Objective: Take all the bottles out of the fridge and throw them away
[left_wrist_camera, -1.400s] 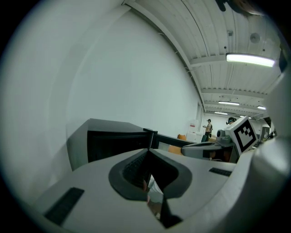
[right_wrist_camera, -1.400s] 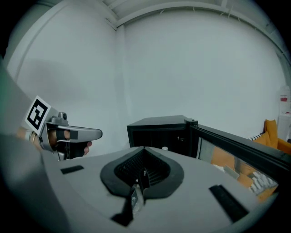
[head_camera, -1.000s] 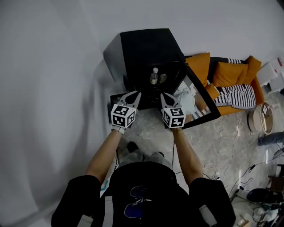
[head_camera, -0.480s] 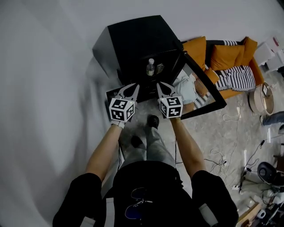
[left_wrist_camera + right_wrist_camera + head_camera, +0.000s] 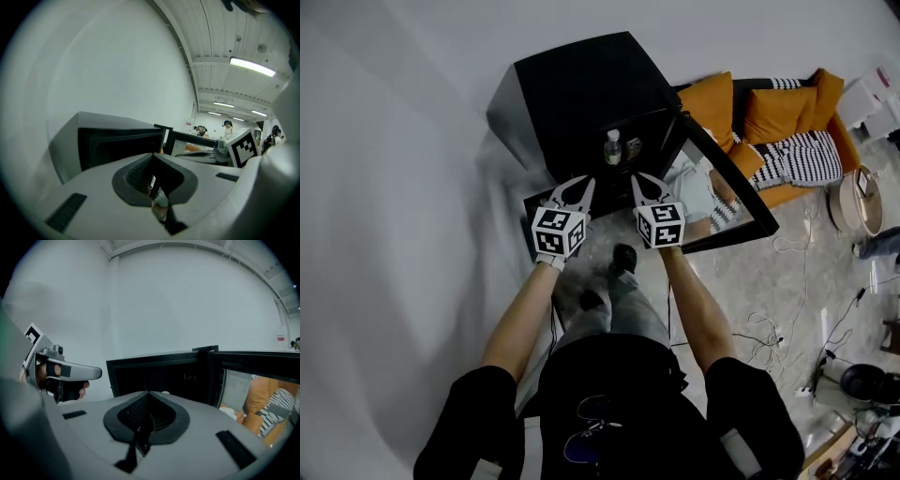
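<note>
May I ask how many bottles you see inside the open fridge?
1 for sure: a clear bottle standing on a shelf in the fridge. The small thing at its right is too unclear to name, and the dark interior may hide more.

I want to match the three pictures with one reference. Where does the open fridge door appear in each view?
Head view: the fridge door is right of centre, swung open toward the person.
Left gripper view: right of centre, just above the gripper body.
Right gripper view: at the right side.
Shared landmark: the black fridge, always to the door's left.
</note>
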The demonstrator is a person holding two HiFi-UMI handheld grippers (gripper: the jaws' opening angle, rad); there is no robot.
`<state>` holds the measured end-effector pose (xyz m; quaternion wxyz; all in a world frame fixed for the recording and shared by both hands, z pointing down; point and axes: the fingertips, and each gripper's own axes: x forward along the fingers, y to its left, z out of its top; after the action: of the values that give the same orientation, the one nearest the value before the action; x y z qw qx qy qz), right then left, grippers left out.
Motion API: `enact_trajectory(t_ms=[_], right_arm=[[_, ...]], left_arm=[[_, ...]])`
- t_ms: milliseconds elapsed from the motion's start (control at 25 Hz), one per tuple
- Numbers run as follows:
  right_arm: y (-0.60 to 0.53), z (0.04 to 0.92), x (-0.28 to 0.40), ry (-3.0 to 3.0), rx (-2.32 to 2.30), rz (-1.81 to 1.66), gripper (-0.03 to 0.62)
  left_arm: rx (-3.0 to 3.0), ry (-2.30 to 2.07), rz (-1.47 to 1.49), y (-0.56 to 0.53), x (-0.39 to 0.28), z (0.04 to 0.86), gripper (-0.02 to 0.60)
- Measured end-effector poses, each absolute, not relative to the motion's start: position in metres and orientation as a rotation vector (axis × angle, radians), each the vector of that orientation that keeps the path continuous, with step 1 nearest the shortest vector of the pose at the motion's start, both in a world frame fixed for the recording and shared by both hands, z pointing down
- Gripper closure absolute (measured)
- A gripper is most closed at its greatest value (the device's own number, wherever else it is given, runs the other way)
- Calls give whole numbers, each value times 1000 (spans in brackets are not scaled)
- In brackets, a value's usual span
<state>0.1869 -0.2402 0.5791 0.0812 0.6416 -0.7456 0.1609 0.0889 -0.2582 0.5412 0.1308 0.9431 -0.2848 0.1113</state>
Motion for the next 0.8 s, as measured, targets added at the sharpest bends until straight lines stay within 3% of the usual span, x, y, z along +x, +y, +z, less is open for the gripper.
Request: enact_trajectory(t_ms=[440, 800], right_arm=[[-280, 603, 197, -2238, 1929, 427, 585], [-327, 670, 209, -2254, 1944, 361, 583]], left_arm=[[2760, -837, 313, -285, 103, 561, 583], [2796, -854, 278, -320, 114, 627, 583]])
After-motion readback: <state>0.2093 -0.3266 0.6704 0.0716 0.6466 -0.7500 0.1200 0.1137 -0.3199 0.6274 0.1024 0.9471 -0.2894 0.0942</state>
